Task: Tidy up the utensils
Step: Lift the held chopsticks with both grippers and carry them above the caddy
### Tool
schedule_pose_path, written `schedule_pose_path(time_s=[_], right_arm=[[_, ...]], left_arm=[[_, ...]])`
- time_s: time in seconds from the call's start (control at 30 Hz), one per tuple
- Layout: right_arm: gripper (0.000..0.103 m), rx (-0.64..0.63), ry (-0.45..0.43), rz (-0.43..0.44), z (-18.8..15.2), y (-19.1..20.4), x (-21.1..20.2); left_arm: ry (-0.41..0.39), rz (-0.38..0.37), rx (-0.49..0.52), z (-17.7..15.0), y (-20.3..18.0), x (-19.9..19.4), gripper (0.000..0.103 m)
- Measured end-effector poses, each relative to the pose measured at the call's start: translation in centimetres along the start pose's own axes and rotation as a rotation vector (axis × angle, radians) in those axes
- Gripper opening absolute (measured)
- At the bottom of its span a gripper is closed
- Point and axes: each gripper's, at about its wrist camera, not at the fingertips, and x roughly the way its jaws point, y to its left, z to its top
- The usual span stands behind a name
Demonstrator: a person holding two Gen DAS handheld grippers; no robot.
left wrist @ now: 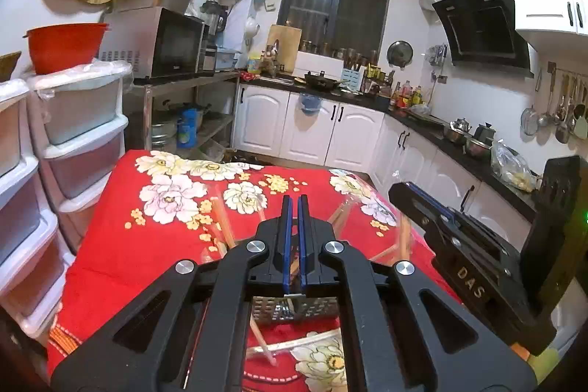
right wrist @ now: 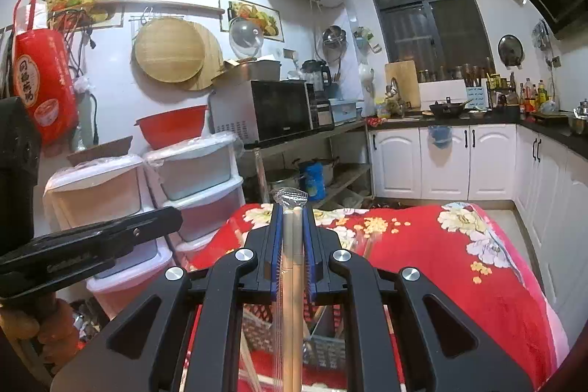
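My right gripper is shut on a pair of pale chopsticks in a clear wrapper whose crimped end sticks out past the fingertips. My left gripper is shut, its blue pads almost touching, and I make out nothing clearly between them. Below both grippers stands a perforated metal utensil holder on the red flowered tablecloth. More wrapped chopsticks lie on the cloth, some near the holder. The right gripper shows at the right of the left wrist view, and the left gripper at the left of the right wrist view.
White plastic drawer units stand to the left of the table, a red basin on top. A microwave sits on a metal shelf behind. White cabinets and a cluttered dark counter run along the far and right walls.
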Motion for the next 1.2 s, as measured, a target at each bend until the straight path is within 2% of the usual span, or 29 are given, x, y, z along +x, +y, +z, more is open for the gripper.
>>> schedule_pose_path(time_s=[0.2,0.27,0.33,0.4,0.43,0.5,0.7,0.9,1.0,1.1,1.2], right_arm=[[0.011,0.001,-0.003,-0.006,0.4,-0.6,1.0],[0.011,0.004,0.0,-0.009,0.5,-0.7,1.5],[0.011,0.005,-0.003,-0.015,0.7,-0.8,1.9],[0.011,0.006,-0.006,-0.015,0.8,-0.8,2.1],[0.011,0.005,-0.007,-0.018,0.8,-0.8,2.1],[0.011,0.008,-0.008,-0.022,1.0,-1.0,2.6],[0.011,0.009,-0.011,-0.021,1.4,-1.2,3.3],[0.011,0.007,-0.012,-0.025,2.1,-1.3,4.5],[0.011,0.011,-0.015,-0.029,2.3,-1.6,4.8],[0.011,0.014,-0.023,-0.033,2.5,-1.9,5.0],[0.009,0.01,-0.03,-0.025,3.2,-1.9,5.2]], left_arm=[[0.036,0.031,-0.057,-1.4,2.4,1.2,0.0],[0.048,0.039,-0.078,-1.6,3.2,1.5,0.008],[0.067,0.036,-0.089,-1.8,3.7,2.1,0.02],[0.079,0.037,-0.077,-1.8,3.6,2.5,0.023],[0.093,0.036,-0.067,-1.9,3.5,2.9,0.028],[0.123,0.046,-0.058,-2.1,3.5,3.9,0.032],[0.189,0.107,-0.042,-2.8,4.4,7.1,0.034],[0.206,0.147,-0.021,-2.6,4.3,8.8,0.035],[0.22,0.168,-0.004,-2.4,4.1,9.8,0.034],[0.229,0.162,-0.011,-2.3,4.2,10.4,0.013],[0.217,0.17,0.011,-2.0,3.9,10.4,0.005]])
